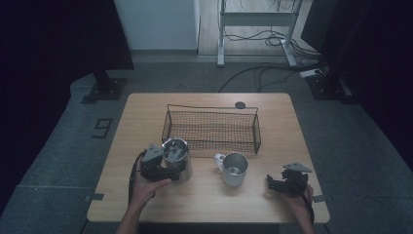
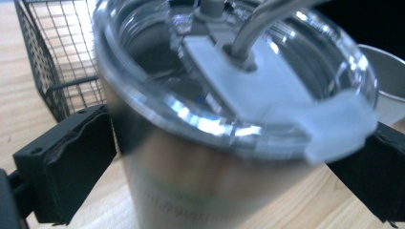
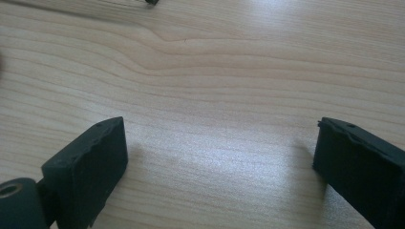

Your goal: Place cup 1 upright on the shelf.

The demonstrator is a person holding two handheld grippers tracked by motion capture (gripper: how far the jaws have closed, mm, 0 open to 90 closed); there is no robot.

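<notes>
From the high view I can read one sign: a large dark numeral "9" marked on the grey floor just left of the desk. In the left gripper view I see faint lettering low on the steel tumbler, too blurred to read.

Table: pale wood, wavy grain lines clear in the right gripper view. Tumbler: brushed silver steel body with a faint band of greenish lettering, clear lid carrying a white slider piece, silver metal straw. Mug: plain silver steel. Basket: black wire, fine square mesh. Left tongs and right tongs: matte black, each topped with a grey plate. Floor: grey speckled carpet.
</notes>
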